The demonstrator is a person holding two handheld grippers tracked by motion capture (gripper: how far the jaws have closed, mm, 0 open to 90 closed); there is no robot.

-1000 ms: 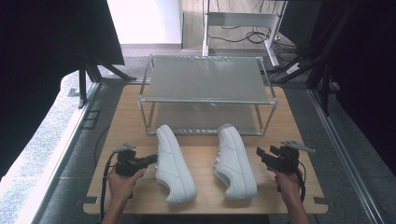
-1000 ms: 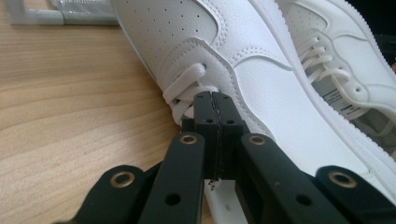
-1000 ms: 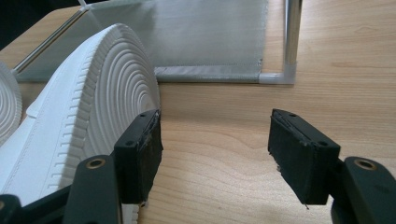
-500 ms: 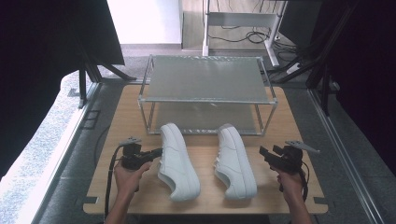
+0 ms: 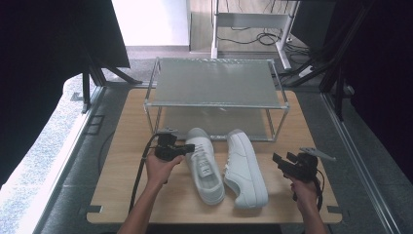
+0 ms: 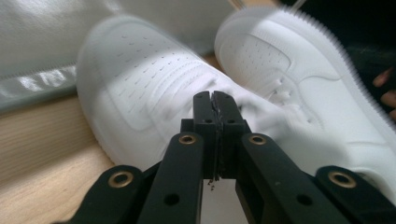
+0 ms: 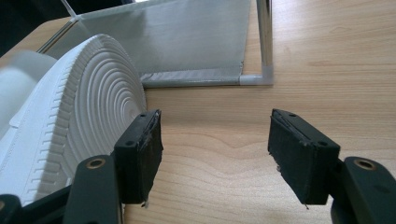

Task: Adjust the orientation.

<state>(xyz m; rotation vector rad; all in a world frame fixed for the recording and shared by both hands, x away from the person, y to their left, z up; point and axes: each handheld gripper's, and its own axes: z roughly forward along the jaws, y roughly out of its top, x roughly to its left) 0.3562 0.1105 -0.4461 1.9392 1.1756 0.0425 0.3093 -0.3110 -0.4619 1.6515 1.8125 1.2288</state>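
Left tool (image 5: 187, 147) has its two black jaws pressed flat together with nothing between them. Its tip is right at the left shoe (image 5: 205, 163), touching it or almost, by the laces. Right tool (image 5: 278, 161) has its jaws wide apart and holds nothing. It sits at about 3 o'clock from the right shoe (image 5: 246, 168), just beside its sole. Both white shoes lie side by side on the wooden surface (image 5: 119, 161). A wire rack (image 5: 214, 83) stands at 12 o'clock from them.
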